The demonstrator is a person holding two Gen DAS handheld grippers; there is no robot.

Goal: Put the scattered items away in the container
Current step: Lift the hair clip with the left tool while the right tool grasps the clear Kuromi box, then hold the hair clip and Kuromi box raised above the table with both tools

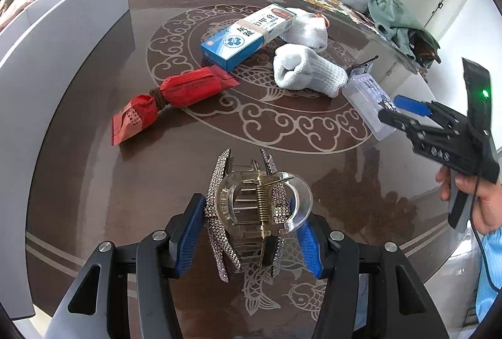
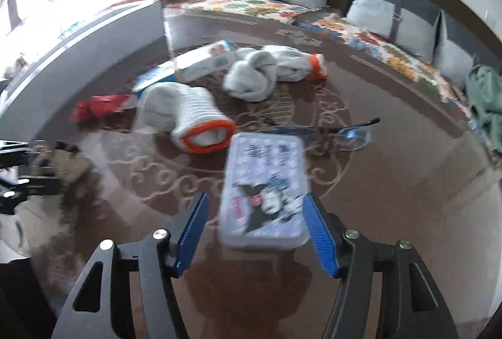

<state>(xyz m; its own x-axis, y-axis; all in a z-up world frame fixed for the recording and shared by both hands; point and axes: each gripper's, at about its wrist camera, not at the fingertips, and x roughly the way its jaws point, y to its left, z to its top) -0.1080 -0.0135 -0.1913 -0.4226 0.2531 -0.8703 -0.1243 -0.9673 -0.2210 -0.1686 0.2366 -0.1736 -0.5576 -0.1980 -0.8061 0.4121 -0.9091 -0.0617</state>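
The whole right wrist view is smeared with blur. The print on the flat clear plastic case with a black-and-white picture [image 2: 263, 188] is too fuzzy to read. The sparkly clear hair claw clip [image 2: 62, 163] at the left edge is only a tan smudge there. The crinkly red snack packet [image 2: 97, 107] is partly hidden behind the white ribbed sock with an orange cuff [image 2: 191, 119]. The tall grey curved container wall [image 1: 47, 82] runs off the left edge. In the left wrist view, the person's hand [image 1: 480, 198] is cut off at the right edge.
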